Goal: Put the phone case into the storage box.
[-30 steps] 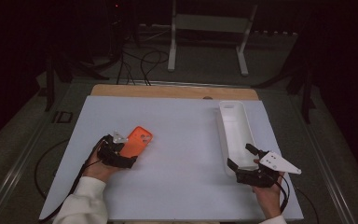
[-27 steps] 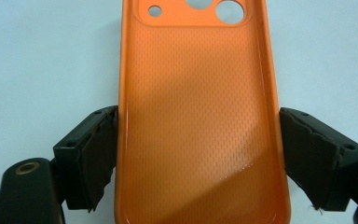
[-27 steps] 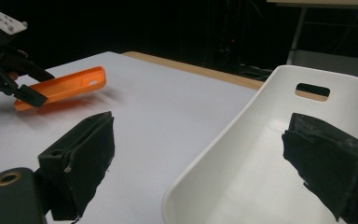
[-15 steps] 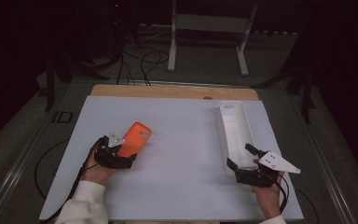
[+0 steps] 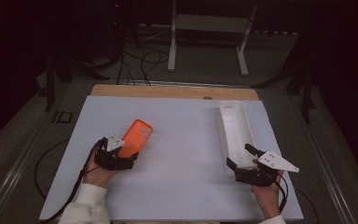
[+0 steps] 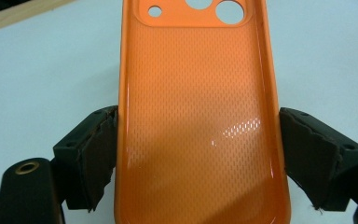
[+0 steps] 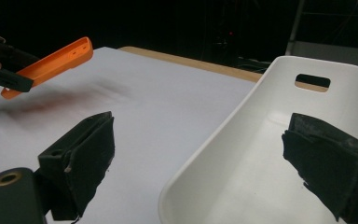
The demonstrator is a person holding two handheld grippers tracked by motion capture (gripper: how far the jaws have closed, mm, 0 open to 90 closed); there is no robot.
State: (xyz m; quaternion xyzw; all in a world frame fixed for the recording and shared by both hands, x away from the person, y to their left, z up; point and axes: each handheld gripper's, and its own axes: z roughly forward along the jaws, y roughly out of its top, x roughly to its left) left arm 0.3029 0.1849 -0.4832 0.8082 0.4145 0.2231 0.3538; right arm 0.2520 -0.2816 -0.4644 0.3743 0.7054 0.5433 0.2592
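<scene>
left gripper (image 5: 129,158) – clamped on orange phone case (image 5: 136,137), lifted off table (image 5: 182,140), left side | long axis runs away from person, camera holes at far end | right gripper (image 5: 240,156) – jaws spread, near white tray (image 5: 233,126)

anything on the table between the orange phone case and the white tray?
Nothing visible. The orange phone case sits tilted up in the left gripper; only bare white table surface lies between it and the white tray.

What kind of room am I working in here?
Probably a lab or recording bench, not a home: a white table top in a dark room, loose cables on the floor behind, a bare metal stand, and only an orange phone case and white tray.
</scene>
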